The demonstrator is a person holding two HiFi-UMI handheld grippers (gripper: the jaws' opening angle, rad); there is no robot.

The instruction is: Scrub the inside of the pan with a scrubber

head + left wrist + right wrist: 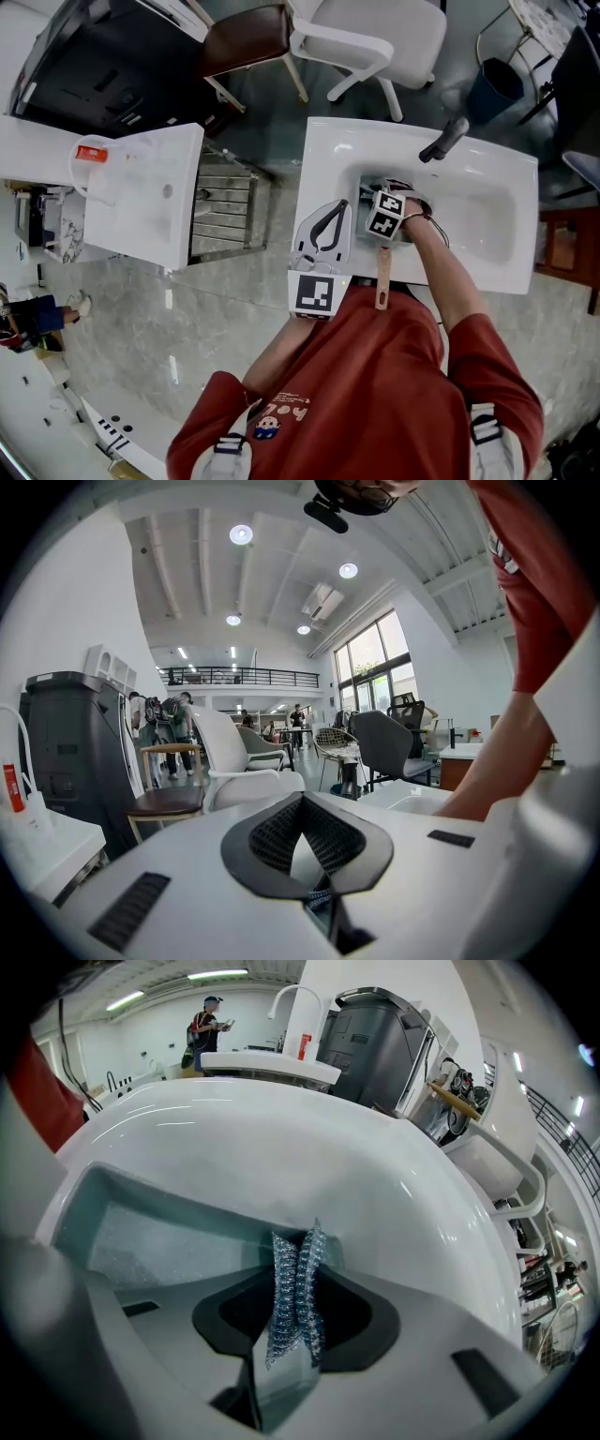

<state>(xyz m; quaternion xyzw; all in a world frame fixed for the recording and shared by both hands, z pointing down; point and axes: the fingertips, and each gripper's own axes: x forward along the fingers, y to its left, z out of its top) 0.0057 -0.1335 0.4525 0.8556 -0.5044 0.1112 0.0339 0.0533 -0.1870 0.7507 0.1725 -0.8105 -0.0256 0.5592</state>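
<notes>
Inside pan [122,1232], right hand-held gripper [298,1241] tight on scrubber [294,1302]; left hand-held gripper [300,801] closed, empty, over sink rim [323,159]

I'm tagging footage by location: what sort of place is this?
Probably an open workshop or lab hall, not a home kitchen: a white free-standing sink unit beside a second white sink unit, a white office chair, and a black-railed mezzanine.

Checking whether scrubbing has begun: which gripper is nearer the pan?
Right. The right gripper is down at the pan inside the sink, shut on the scrubber. The left gripper, shut and empty, lies over the sink's rim, left of the pan's wooden handle.
</notes>
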